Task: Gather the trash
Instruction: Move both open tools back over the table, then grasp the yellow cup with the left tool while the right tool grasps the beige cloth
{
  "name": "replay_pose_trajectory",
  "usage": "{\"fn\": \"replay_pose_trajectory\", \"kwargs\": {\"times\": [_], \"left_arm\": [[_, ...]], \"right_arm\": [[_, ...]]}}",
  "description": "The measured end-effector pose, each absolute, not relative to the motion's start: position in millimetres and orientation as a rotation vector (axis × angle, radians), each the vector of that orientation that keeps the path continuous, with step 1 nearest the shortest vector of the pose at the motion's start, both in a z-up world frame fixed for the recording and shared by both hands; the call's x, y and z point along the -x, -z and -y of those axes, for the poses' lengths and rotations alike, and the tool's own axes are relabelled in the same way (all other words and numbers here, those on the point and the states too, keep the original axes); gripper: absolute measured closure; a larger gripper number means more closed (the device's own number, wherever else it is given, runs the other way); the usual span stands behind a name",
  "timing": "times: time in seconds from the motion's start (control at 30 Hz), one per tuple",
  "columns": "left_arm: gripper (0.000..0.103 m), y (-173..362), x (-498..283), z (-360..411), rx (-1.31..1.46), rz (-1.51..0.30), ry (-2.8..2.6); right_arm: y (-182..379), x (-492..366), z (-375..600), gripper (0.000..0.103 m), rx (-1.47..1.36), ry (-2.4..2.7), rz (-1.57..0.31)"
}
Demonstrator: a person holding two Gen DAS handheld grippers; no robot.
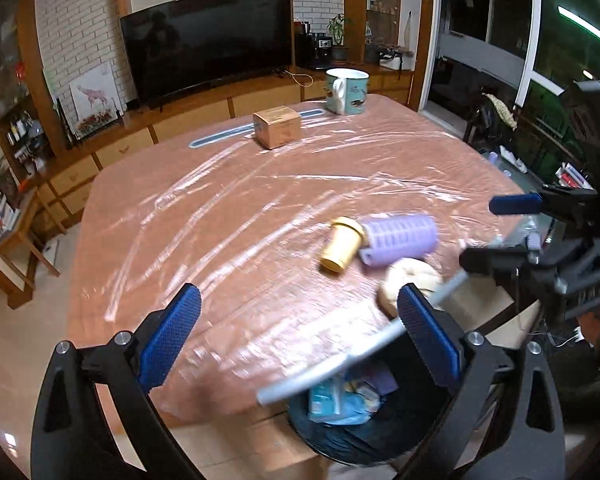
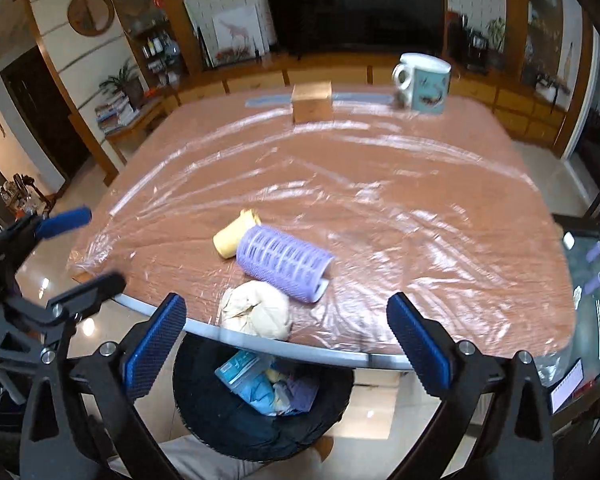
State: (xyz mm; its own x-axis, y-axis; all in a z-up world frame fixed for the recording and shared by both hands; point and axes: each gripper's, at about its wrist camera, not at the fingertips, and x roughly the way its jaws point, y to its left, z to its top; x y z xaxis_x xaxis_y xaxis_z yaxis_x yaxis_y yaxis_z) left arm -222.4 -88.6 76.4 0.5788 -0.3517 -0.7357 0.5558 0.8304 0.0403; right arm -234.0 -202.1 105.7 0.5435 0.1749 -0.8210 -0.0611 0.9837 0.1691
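Three loose items lie near the table's front edge: a yellow plastic bottle [image 1: 342, 250] [image 2: 234, 236] on its side, a purple hair roller [image 1: 398, 238] [image 2: 284, 262] touching it, and a crumpled cream paper ball [image 1: 410, 280] [image 2: 258, 314] right at the rim. Below the edge stands a black-lined trash bin [image 1: 332, 440] [image 2: 220, 420] holding blue packets [image 1: 332, 400] [image 2: 244, 372] and other scraps. My left gripper [image 1: 298, 300] [image 2: 82, 252] hovers open and empty above the bin and table edge. My right gripper [image 2: 286, 304] [image 1: 500, 232] is beside it, also open and empty.
The table [image 1: 220, 220] [image 2: 420, 200] is covered in wrinkled clear plastic film. A small cardboard box [image 1: 278, 126] [image 2: 312, 102] and a large patterned mug [image 1: 347, 92] [image 2: 424, 82] stand at its far side. A TV and wooden cabinets line the wall behind.
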Motion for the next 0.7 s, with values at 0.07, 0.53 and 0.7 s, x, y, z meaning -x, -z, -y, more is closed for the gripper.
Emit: {"fn": "replay_pose_trajectory", "kwargs": {"times": [0.07,0.53,0.7], "left_arm": [[0.004,-76,215,88,-0.277,-0.796,0.555],[0.016,-49,153,112,-0.328,-0.898,0.777],[0.029,-34,147,127,-0.416,-0.924,0.838]], "right_arm": [[-98,226,196,0.012,-0.121,-0.150,-1.028],[-58,197,167,0.031,-0.058,-0.189,-1.255],[-53,191,163,0.032,-0.046,-0.178,-1.295]]}}
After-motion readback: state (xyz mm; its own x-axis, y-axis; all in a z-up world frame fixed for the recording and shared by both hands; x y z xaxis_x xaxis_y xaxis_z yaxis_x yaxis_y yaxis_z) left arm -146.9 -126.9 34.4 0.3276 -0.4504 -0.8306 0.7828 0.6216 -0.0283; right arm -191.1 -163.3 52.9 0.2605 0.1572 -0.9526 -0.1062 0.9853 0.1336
